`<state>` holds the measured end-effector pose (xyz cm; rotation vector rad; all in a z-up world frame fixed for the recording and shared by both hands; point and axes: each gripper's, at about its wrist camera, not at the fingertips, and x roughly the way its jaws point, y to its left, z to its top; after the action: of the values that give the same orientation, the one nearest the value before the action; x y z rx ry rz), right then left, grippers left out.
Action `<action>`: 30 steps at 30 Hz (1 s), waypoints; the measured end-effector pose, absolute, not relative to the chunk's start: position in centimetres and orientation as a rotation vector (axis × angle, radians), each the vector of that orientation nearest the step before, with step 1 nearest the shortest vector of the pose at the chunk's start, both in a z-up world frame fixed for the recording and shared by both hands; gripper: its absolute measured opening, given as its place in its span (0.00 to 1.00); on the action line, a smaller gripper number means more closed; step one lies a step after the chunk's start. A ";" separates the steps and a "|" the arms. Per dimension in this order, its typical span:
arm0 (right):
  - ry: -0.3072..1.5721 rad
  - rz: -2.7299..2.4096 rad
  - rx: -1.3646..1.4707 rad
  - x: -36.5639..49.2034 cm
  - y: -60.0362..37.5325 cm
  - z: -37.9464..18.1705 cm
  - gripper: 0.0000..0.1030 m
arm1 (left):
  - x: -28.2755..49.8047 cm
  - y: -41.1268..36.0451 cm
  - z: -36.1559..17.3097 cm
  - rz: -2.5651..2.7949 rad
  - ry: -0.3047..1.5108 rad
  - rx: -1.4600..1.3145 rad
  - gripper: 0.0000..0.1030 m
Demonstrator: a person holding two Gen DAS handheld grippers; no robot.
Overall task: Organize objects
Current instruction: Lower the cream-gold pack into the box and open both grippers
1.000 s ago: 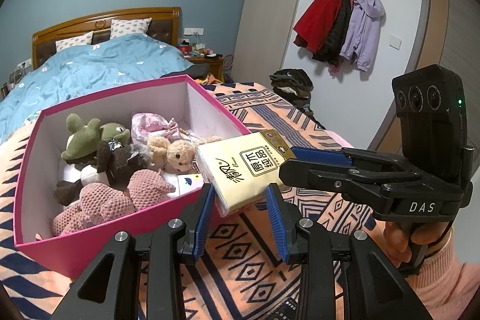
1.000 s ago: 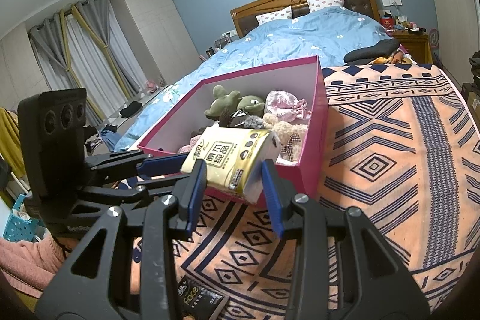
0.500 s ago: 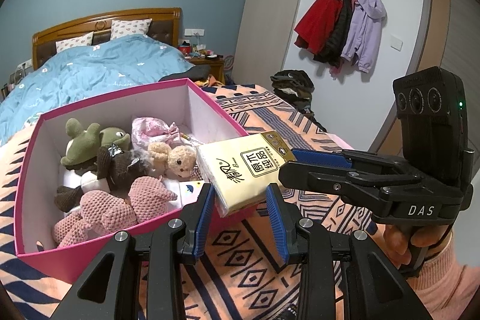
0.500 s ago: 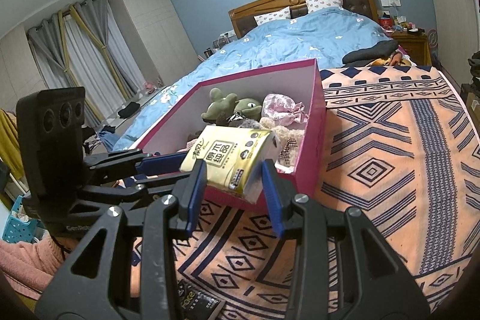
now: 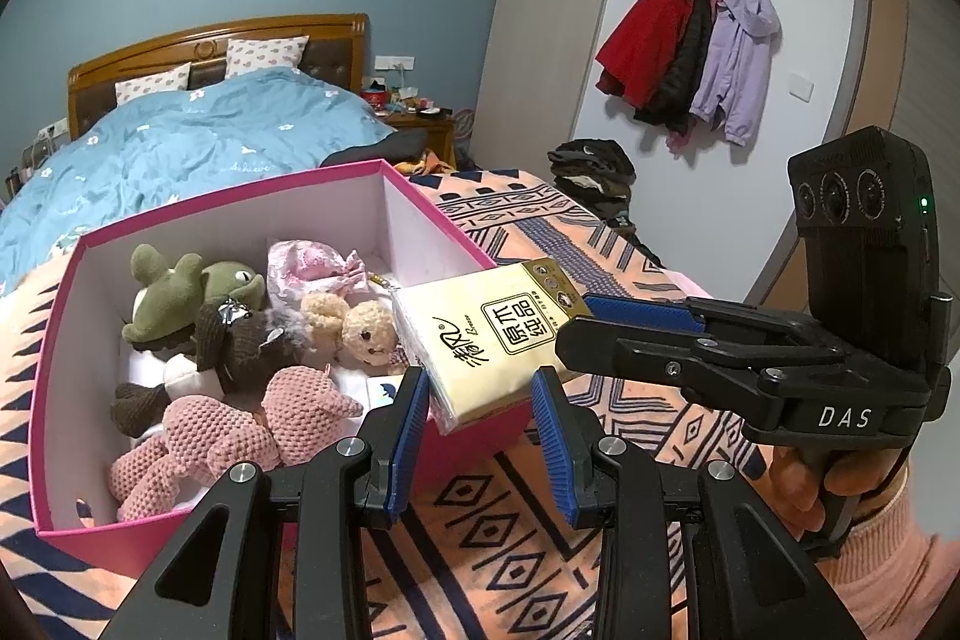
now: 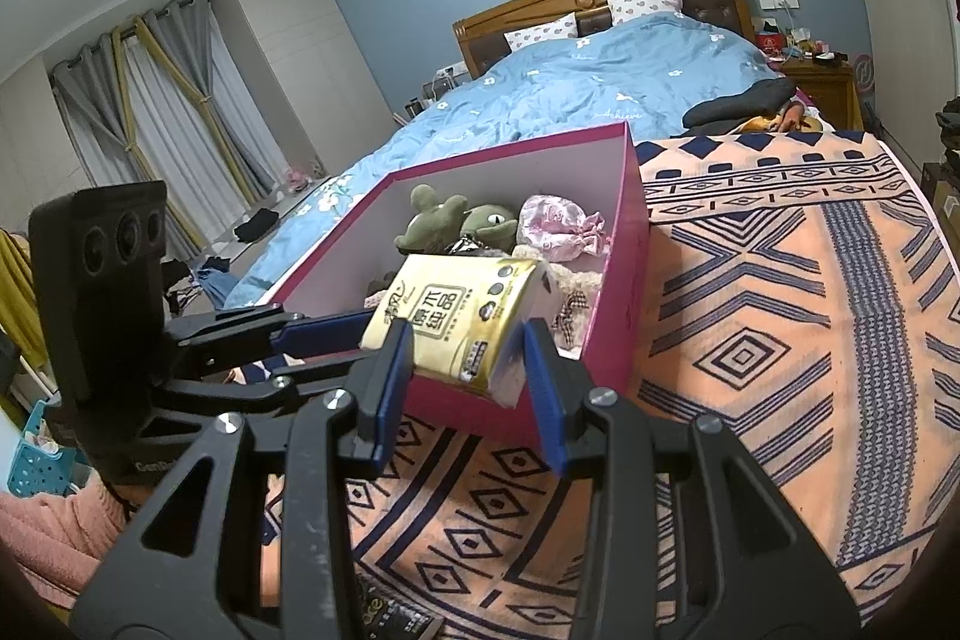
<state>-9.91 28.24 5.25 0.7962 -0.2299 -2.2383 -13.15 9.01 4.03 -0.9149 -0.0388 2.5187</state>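
Note:
A yellow tissue pack (image 5: 498,340) (image 6: 456,316) hangs over the near corner of a pink box (image 5: 240,202) (image 6: 510,148). My right gripper (image 6: 468,376) (image 5: 573,322) is shut on one end of the pack. My left gripper (image 5: 480,400) (image 6: 360,340) comes in at a right angle, and its blue pads press the pack's other corner. Inside the box lie a green plush (image 5: 180,292), a brown plush, a pink knitted plush (image 5: 252,418), a beige bear (image 5: 360,328) and a pink pouch (image 5: 312,268).
The box rests on an orange blanket with navy patterns (image 6: 780,340) at the foot of a bed with a blue duvet (image 6: 600,82). A dark packet (image 6: 390,616) lies on the blanket under my right gripper. Coats (image 5: 690,46) hang on the far wall.
The box sits slightly lower in both views. The pack and both grippers keep the same places relative to each other, and neither grip has changed.

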 end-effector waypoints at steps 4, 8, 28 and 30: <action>-0.239 -2.232 0.806 -10.6 28.1 5.2 0.40 | -13.9 8.6 3.9 2.514 -0.065 -0.934 0.35; -0.242 -2.230 0.813 -11.4 27.7 5.1 0.40 | -14.7 8.4 3.7 2.514 -0.078 -0.951 0.35; -0.185 -2.276 0.903 -14.0 25.8 3.6 0.40 | -18.0 7.1 1.3 2.494 -0.173 -1.081 0.35; -0.174 -2.285 0.902 -13.7 25.8 3.6 0.40 | -18.0 6.8 1.2 2.497 -0.187 -1.084 0.35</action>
<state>-13.75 25.82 3.58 0.9018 -0.1743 -2.2850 -18.05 6.78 1.19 -1.0836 -0.1873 2.4966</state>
